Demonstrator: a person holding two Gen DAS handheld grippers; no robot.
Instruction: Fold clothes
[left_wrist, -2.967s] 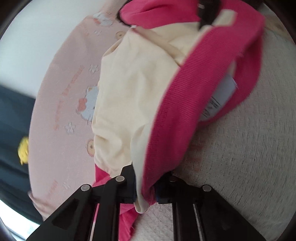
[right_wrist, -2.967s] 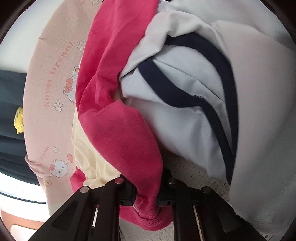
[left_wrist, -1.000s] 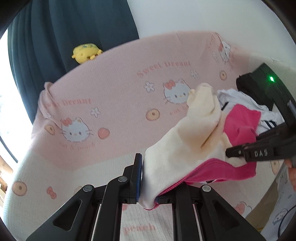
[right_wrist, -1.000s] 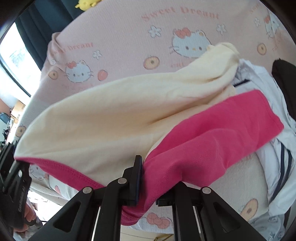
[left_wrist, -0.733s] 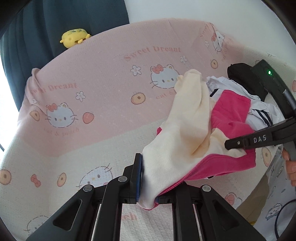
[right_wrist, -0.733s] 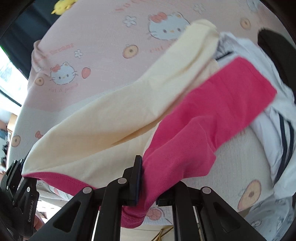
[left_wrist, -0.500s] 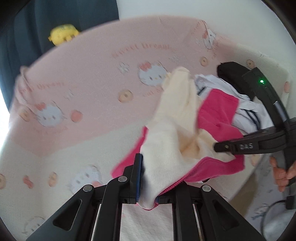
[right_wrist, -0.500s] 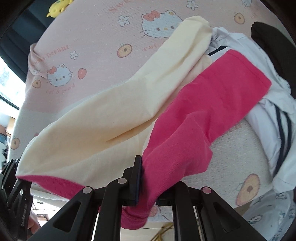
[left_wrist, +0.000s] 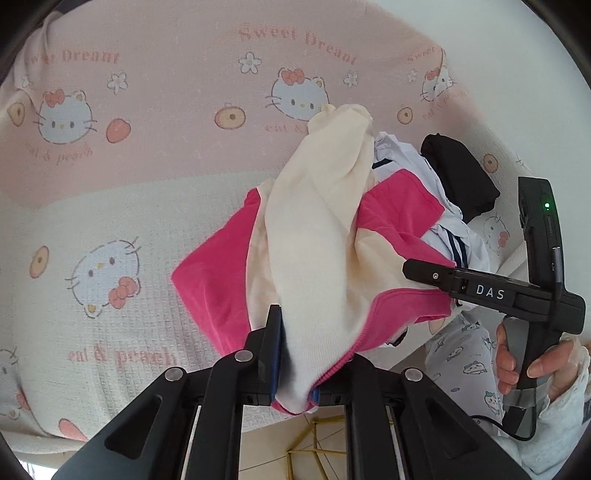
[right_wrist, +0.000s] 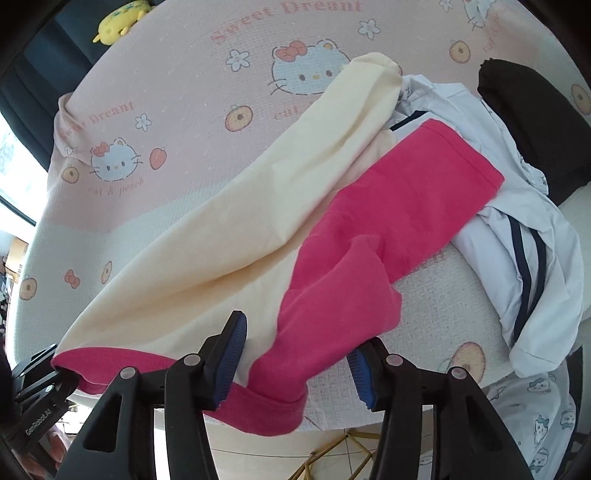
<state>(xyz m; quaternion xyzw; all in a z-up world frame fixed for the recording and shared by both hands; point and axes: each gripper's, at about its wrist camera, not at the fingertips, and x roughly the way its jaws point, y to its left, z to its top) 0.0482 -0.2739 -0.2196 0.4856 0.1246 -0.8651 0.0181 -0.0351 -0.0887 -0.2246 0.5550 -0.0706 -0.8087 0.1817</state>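
Right hand-held gripper (right_wrist: 295, 354) jaws just opened, pink-and-cream garment (right_wrist: 280, 221) loose between; long axis runs away toward back cushion. Left hand-held gripper (left_wrist: 295, 373) clamped on hem.

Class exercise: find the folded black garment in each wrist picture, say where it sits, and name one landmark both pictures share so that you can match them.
Left wrist view: the black garment lies right of centre, behind the white navy-striped garment.
Right wrist view: the black garment lies at the upper right edge, beside that striped garment.
Shared landmark: the cream sleeve tip resting below a cat face on the pink blanket.
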